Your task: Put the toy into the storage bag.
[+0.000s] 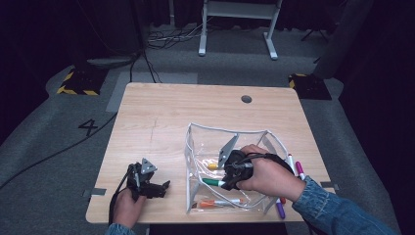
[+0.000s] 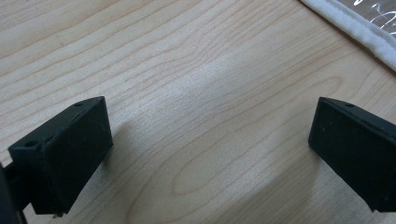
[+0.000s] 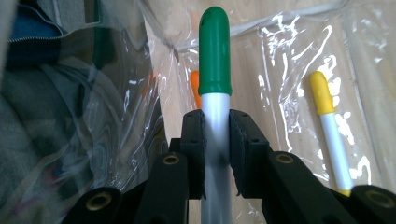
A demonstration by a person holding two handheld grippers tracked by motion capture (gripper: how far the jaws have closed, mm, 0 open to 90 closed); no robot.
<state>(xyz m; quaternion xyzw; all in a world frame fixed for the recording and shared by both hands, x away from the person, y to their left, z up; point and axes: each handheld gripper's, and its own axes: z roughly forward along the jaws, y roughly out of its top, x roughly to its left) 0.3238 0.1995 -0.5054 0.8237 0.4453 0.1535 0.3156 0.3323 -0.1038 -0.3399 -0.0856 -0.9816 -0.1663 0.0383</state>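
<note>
Left claw (image 1: 164,185) sits low at the near-left of the tabletop (image 1: 161,117), held in the person's left hand (image 1: 128,208). Grey three-cornered plate on top; cable trails back toward the near edge. In the left gripper view the jaws stand spread wide, w/ nothing but bare wood grain betw. them. White edging of the pouch shows at the top-right corner of that view, apart from the jaws.

Centre-right: clear plastic pouch (image 1: 195,142) w/ white trim, standing open on the tabletop. Inside, on its floor: yellow-capped marker (image 1: 212,166) toward the far side, orange-capped marker (image 1: 215,202) lying near the front wall.

Right claw (image 1: 222,183) is down inside the pouch, held in the right hand (image 1: 269,176), denim sleeve coming in from the bottom right. Right gripper view: both pads pressed against the white barrel of the green-capped marker (image 3: 214,56), pinching it just below the cap; cap sticks out beyond the jaw tips. Same view: yellow-capped marker lies off to the right on the pouch floor, orange cap partly hidden behind the green one. Whether the green tip touches the pouch floor: cannot tell.

Right of pouch, on the tabletop: more markers (image 1: 295,168) lying loose just beside the pouch wall, pink and purple caps visible, partly hidden by the right hand.
</note>
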